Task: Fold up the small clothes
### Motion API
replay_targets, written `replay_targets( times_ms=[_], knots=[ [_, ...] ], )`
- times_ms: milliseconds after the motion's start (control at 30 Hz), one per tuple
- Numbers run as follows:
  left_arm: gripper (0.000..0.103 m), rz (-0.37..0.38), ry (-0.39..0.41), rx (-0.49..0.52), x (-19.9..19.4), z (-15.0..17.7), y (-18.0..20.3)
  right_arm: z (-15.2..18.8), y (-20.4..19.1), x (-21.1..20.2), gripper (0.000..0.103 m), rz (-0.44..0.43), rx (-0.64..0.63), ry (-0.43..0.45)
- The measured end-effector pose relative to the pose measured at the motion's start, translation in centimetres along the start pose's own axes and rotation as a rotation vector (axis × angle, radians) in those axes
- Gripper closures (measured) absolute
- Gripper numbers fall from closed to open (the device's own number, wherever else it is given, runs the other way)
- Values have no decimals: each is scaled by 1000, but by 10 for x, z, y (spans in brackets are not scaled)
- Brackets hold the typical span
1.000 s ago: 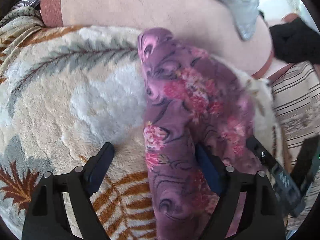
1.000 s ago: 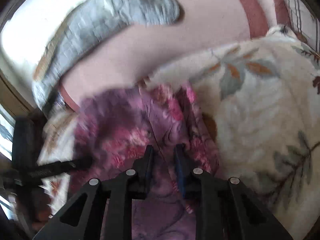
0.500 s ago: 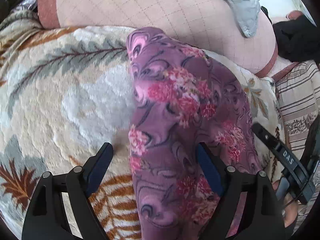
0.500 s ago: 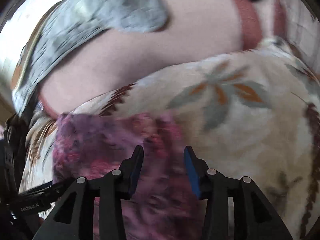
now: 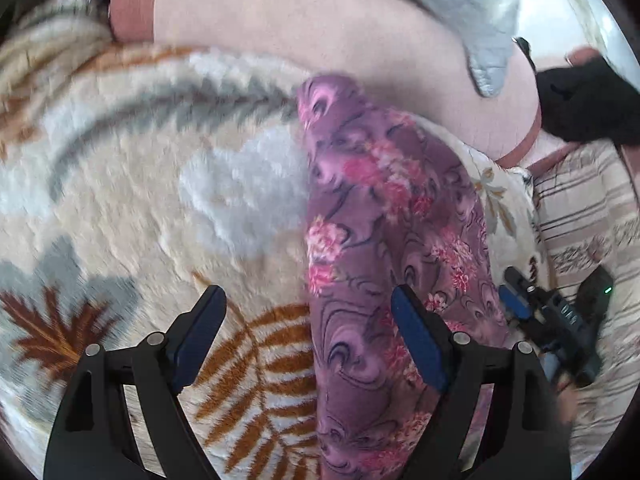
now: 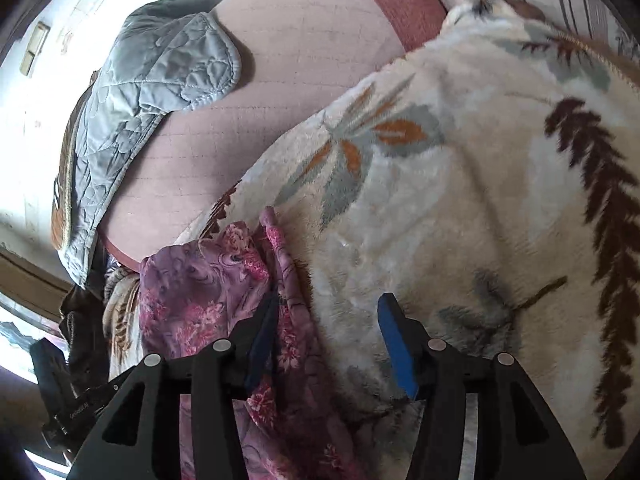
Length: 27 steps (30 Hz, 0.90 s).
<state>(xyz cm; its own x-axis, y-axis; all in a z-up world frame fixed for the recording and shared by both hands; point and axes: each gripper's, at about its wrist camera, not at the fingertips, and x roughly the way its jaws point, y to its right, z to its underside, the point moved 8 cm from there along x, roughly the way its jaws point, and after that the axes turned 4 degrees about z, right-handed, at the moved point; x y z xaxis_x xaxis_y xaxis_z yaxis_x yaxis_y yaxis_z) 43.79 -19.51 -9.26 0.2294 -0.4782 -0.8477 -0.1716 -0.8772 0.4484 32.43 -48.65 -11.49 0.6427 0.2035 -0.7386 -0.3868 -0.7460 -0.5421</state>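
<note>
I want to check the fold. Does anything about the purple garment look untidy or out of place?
Slightly. In the right wrist view the purple floral garment is bunched and wrinkled at its far end on the leaf-patterned blanket, with one narrow edge sticking out. Nothing looks damaged.

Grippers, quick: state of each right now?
Left gripper: open, holding nothing.
Right gripper: open, jaws just widened; purple floral garment released.

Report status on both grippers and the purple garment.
Left gripper open, holding nothing. Right gripper open, jaws just widened, nothing pinched. Purple floral garment lies folded lengthwise on the blanket. Nothing in the way.
</note>
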Motion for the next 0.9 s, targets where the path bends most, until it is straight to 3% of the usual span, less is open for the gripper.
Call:
replay_targets(
  times_ms=[100, 167, 233, 267, 300, 333, 367, 433, 467, 600, 900],
  knots=[
    [18, 66, -65, -31, 16, 9, 8, 8, -25, 11, 29, -30, -113, -9],
    [16, 58, -54, -2, 21, 12, 18, 17, -46, 18, 29, -116, -154, -76],
    [16, 62, -50, 39, 26, 13, 31, 24, -57, 26, 29, -97, -213, -101],
    [18, 63, -47, 42, 25, 15, 31, 26, -60, 29, 29, -60, -254, -101],
    [33, 63, -36, 40, 21, 15, 32, 27, -64, 30, 30, -29, -298, -81],
    [42, 61, -27, 44, 20, 15, 34, 27, -66, 30, 35, -12, -311, -66],
    [49, 40, -22, 49, 21, 15, 36, 27, -67, 28, 54, -9, -313, -53],
    [62, 36, -3, 50, 19, 14, 38, 27, -69, 20, 72, 6, -317, -17],
    [69, 34, 2, 55, 16, 14, 39, 28, -71, 16, 77, 13, -328, -2],
    [78, 11, 29, 92, -2, 15, 46, 38, -84, -3, 80, 77, -375, 77],
    [79, 16, 75, 104, -56, 33, 54, 48, -108, -59, 81, 91, -380, 170]
  ],
)
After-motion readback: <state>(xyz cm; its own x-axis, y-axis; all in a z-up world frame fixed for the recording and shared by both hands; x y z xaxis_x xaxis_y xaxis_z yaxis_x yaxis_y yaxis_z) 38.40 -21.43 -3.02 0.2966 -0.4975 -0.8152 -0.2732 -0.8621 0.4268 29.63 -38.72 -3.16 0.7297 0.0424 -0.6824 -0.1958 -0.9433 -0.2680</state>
